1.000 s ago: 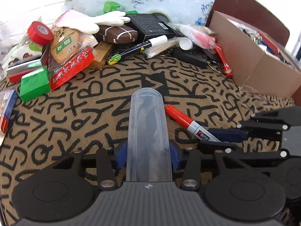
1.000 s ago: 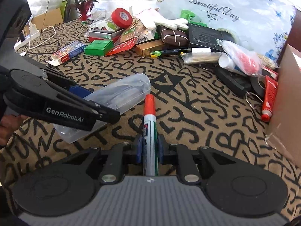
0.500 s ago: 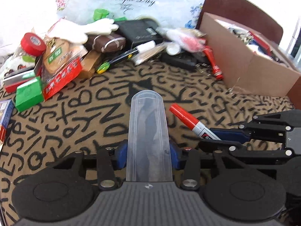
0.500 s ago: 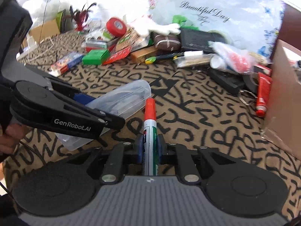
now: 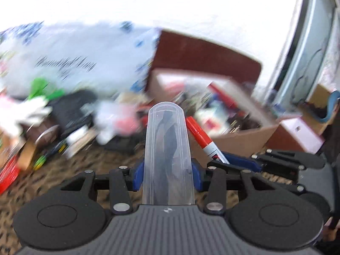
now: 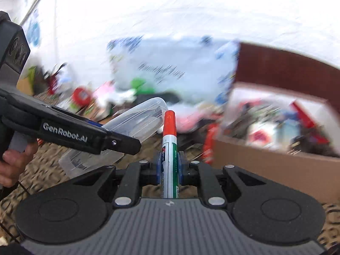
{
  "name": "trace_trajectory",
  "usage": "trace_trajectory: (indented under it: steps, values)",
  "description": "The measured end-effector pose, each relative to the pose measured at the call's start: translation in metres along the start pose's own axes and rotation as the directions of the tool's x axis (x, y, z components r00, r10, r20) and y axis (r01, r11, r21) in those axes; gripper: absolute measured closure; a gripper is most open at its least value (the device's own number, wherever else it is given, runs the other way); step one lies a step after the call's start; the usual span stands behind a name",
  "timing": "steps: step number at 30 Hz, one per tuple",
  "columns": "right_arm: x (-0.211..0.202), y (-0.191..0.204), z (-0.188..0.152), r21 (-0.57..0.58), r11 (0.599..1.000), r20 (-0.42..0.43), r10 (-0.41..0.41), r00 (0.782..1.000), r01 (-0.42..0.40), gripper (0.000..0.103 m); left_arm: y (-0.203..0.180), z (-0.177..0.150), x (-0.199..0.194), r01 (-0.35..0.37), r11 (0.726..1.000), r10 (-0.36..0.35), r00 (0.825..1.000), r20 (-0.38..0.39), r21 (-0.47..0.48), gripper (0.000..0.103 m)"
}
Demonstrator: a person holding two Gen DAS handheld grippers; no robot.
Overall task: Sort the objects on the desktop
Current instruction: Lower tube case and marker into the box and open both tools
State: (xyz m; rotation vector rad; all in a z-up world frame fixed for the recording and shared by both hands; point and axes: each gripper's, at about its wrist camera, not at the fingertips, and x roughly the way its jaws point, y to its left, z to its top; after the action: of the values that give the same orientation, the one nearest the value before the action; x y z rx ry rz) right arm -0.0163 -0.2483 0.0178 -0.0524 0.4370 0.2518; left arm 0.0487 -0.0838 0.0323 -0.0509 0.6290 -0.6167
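The left tongs [image 5: 169,177] are partly open, their blue pads pressed on both sides of one clear plastic case [image 5: 169,155], which juts toward 12 o'clock in the left wrist view. The right tongs [image 6: 169,169] are closed down tight on one marker [image 6: 169,146] with a red cap and green-and-white barrel, also pointing to 12 o'clock. From the right wrist view the case sits at 10 o'clock of the marker, its rounded end just beside the red cap; from the left wrist view the marker shows at 1 o'clock of the case, partly hidden behind it. One open cardboard box [image 6: 274,170] stands at 2 o'clock of the marker, its contents too smeared to count. Everything beyond the tongs is motion-blurred: a pale bag with dark script [image 5: 70,63], green, red and white shapes on the lettered counter [image 5: 63,176] cannot be told apart. A hand [image 6: 12,161] on the left handle is cut off at the frame edge.
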Motion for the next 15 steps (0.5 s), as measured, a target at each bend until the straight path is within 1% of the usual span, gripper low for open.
trace_trajectory:
  steps: [3,6,9,12,15]
  values:
    - [-0.008,-0.026,0.014,0.025,0.998,0.051,-0.062,0.997,0.060,0.090,-0.019,0.024,0.012,0.039,0.999,-0.040,0.998,0.042,0.011,0.057]
    - [-0.014,-0.052,0.025,0.055,0.991,0.099,-0.126,0.987,0.121,0.090,-0.035,0.045,0.025,0.063,0.998,-0.064,0.995,0.077,0.006,0.057]
    - [-0.012,-0.076,0.033,0.087,0.982,0.124,-0.177,0.976,0.167,0.090,-0.046,0.062,0.041,0.085,0.996,-0.084,0.993,0.088,-0.014,0.057]
    - [-0.006,-0.097,0.038,0.121,0.971,0.138,-0.224,0.965,0.208,0.090,-0.052,0.075,0.058,0.092,0.995,-0.089,0.992,0.092,-0.029,0.057]
    - [0.004,-0.119,0.043,0.164,0.959,0.145,-0.257,0.956,0.233,0.090,-0.055,0.086,0.081,0.107,0.992,-0.101,0.991,0.085,-0.066,0.057]
